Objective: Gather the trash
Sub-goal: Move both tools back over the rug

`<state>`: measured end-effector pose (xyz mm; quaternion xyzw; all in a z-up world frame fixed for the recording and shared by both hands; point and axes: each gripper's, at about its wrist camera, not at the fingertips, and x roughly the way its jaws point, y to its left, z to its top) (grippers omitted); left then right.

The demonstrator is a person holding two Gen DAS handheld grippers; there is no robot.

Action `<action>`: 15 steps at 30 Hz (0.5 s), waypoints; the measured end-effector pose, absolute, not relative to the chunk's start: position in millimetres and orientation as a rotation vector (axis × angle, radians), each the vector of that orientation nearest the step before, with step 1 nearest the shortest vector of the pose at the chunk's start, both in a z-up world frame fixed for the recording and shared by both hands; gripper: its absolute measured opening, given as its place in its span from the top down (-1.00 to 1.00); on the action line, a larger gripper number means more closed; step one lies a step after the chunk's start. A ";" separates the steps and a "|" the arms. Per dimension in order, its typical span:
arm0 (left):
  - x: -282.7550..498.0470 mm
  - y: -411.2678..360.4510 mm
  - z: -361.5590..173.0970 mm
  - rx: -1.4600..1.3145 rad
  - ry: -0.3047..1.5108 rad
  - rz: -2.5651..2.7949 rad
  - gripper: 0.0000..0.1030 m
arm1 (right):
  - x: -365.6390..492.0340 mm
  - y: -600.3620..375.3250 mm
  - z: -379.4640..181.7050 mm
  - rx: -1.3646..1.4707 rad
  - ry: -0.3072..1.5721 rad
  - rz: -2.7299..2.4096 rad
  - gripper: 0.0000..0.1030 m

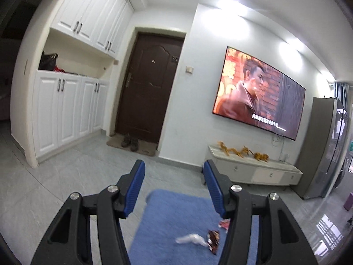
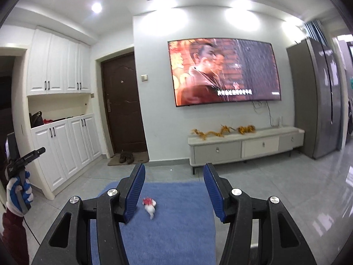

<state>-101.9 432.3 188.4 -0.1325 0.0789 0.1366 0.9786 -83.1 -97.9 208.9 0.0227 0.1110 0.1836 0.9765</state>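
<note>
On the grey tiled floor (image 1: 66,176) seen from the left wrist lies a blue rectangular rug (image 1: 176,216), and the left tongs (image 1: 174,172) hang above it with their blue ribbed pads (image 1: 135,187) spread wide and nothing between them. Three pieces of trash rest on the rug near its right side: a crumpled white tissue (image 1: 190,239), a dark red and brown snack wrapper (image 1: 213,239) just beside the tissue, and a small red and white wrapper (image 1: 224,223) partly hidden behind the right-hand finger. Behind the rug stand a dark brown entrance door (image 1: 150,88), white panelled cabinets (image 1: 66,110), a wall-mounted television (image 1: 258,92) showing a picture, a low white media console (image 1: 253,170) and a grey refrigerator (image 1: 322,145).

Seen from the right wrist, the right tongs (image 2: 174,172) are likewise spread apart and hold nothing, poised over the same blue rug (image 2: 176,231). A blurred red and white crumpled scrap (image 2: 150,206) lies on the rug close to the left-hand pad (image 2: 134,190), not touching it. At the left edge of this view a hand in a blue and white glove (image 2: 18,195) grips the handle of the other device. The brown door (image 2: 123,103), the television (image 2: 222,70), the console (image 2: 242,145) and the refrigerator (image 2: 315,97) line the far wall.
</note>
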 end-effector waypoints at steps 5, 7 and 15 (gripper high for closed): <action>-97.7 442.8 194.1 -0.236 0.153 0.257 -0.04 | -68.2 -78.5 220.3 0.023 0.212 0.401 -0.02; -84.8 440.9 183.3 -0.213 0.179 0.235 -0.04 | -54.4 -70.4 213.5 0.017 0.232 0.414 -0.02; 8.6 398.4 107.8 -0.163 0.374 0.080 -0.04 | 27.1 -22.1 151.2 0.016 0.394 0.472 -0.02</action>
